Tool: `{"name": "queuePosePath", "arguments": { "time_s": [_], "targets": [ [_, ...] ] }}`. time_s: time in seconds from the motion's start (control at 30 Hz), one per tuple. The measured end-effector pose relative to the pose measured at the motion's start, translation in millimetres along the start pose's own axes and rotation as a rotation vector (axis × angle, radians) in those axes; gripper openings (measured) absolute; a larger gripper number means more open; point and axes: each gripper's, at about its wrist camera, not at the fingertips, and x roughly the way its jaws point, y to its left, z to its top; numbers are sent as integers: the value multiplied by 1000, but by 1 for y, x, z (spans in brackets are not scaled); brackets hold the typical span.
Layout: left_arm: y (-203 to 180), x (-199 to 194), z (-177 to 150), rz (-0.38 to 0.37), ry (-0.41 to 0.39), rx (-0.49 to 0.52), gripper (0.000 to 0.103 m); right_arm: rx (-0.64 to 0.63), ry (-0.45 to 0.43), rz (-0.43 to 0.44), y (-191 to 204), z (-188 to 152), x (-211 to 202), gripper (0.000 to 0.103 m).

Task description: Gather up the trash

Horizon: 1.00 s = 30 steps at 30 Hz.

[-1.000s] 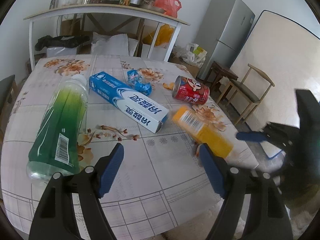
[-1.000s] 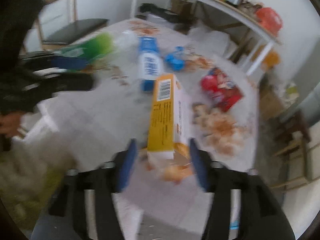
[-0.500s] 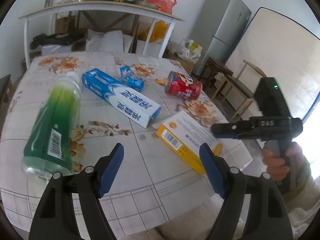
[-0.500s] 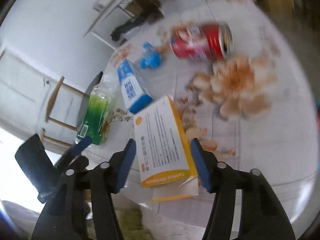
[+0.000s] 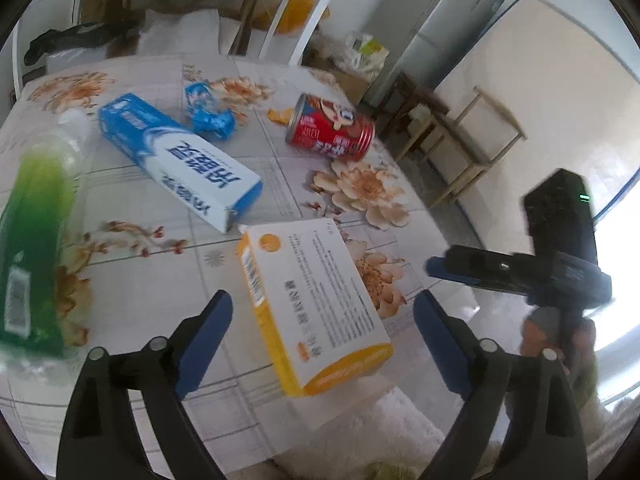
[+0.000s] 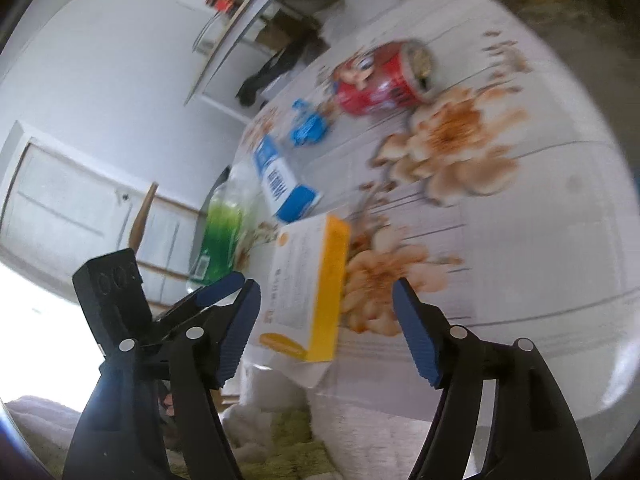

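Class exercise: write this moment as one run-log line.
left gripper: opening, yellow box between jaws, unpressed | right gripper: opening, same box, no grip | red can: on table

Behind your table (image 5: 424, 216) you have white walls (image 6: 100, 60), a grey fridge (image 5: 436, 32), a wooden chair (image 5: 480, 136), and a bright window (image 5: 624, 264).

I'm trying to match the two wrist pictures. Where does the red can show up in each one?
Left wrist: the red can lies on its side, upper middle, beyond the blue toothpaste box.
Right wrist: the red can lies upper right of middle, open end facing right.
Shared landmark: the yellow and white box, near the table edge in both.
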Motion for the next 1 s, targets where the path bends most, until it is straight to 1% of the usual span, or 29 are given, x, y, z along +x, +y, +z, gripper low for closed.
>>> {"name": "queuePosePath", "arguments": {
  "time_s": [0.07, 0.1, 0.23, 0.37, 0.43, 0.57, 0.67, 0.83, 0.9, 0.93, 1.0],
  "targets": [
    [-8, 14, 5, 38, 36, 6, 91, 2, -26, -31, -4, -2, -6, 68],
    [-13, 23, 6, 78, 55, 12, 91, 3, -37, -44, -5, -4, -9, 68],
    [-20, 43, 5, 167, 93, 36, 91, 5, -66, -80, -11, -5, -16, 68],
    [-24, 53, -1, 209, 103, 64, 91, -42, -96, -150, -13, -3, -26, 69],
    [-23, 54, -4, 233, 102, 67, 90, -92, -115, -186, -8, 1, -29, 72],
    [-17, 53, -6, 216, 101, 50, 82, -174, -137, -243, 1, 16, -29, 74],
    [-15, 49, -7, 214, 92, 53, 79, -251, -168, -276, 12, 30, -26, 77],
    [-11, 41, -13, 213, 82, 62, 78, -384, -225, -340, 35, 55, -14, 85],
    [-8, 38, -15, 208, 81, 60, 78, -478, -226, -345, 48, 64, -6, 89],
    [-7, 37, -16, 203, 80, 56, 78, -546, -226, -350, 56, 69, 0, 91],
    [-4, 34, -18, 195, 77, 52, 77, -627, -223, -377, 65, 76, 9, 92]
  ]
}}
